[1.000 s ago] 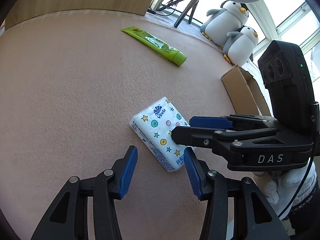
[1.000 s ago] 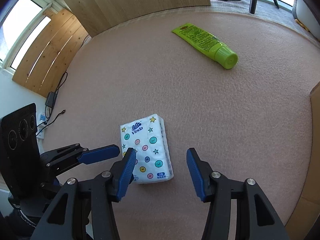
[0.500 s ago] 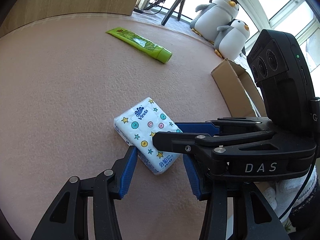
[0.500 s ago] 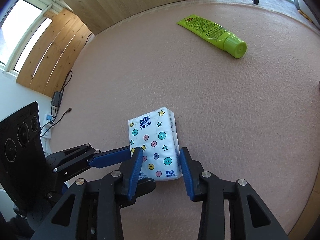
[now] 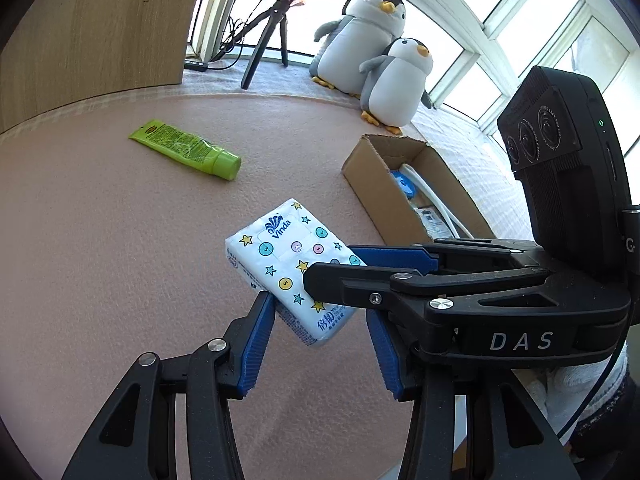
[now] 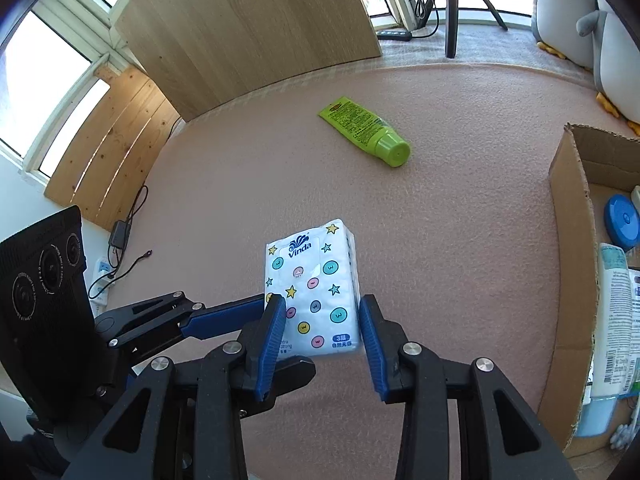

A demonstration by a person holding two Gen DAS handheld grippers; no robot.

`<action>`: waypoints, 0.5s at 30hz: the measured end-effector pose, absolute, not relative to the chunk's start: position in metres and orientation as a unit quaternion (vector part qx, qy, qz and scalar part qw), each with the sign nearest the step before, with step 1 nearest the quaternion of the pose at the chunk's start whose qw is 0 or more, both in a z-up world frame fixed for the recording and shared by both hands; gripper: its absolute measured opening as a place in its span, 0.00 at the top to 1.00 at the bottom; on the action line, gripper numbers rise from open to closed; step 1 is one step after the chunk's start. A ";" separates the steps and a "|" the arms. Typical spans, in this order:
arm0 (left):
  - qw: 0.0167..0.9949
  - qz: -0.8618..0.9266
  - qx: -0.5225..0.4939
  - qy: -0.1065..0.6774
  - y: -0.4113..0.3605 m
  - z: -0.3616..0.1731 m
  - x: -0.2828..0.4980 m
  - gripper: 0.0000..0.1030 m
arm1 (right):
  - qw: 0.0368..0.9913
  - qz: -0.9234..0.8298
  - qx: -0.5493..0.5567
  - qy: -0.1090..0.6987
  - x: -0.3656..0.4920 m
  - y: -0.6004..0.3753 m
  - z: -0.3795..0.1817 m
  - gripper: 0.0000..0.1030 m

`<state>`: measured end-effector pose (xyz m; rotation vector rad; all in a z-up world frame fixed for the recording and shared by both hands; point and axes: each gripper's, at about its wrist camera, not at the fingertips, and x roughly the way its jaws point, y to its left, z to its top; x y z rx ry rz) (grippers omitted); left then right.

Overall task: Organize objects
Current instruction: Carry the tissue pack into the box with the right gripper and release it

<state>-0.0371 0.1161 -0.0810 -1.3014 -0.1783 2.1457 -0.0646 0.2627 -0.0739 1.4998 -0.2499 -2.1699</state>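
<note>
Right gripper (image 6: 322, 334) clamps the tissue pack (image 6: 312, 288) across its width, long axis pointing away along the fingers.

Sunlit room with a pinkish carpet and bright windows

The pink carpet (image 5: 120, 240) fills the near ground; a pale wood panel (image 6: 248, 20) stands at the far left, slatted wood (image 6: 104, 140) beside it, and windows (image 5: 520, 20) glare far right behind two plush penguins (image 5: 380, 64) and a tripod (image 6: 452, 0).

tissue pack (image 6: 316, 288): glossy plastic | mat (image 6: 460, 208): matt, felt-like | box (image 6: 568, 240): cardboard
</note>
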 end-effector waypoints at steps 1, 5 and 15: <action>0.314 0.811 -0.490 -0.065 0.123 -0.078 -0.036 0.51 | 0.239 -0.798 0.545 -0.094 -0.063 0.270 -0.070 0.66; 0.340 0.806 -0.482 -0.054 0.155 -0.066 -0.033 0.51 | 0.217 -0.813 0.531 -0.103 -0.057 0.295 -0.058 0.66; 0.402 0.781 -0.478 -0.029 0.241 -0.058 -0.025 0.51 | 0.153 -0.839 0.506 -0.131 -0.034 0.372 -0.046 0.66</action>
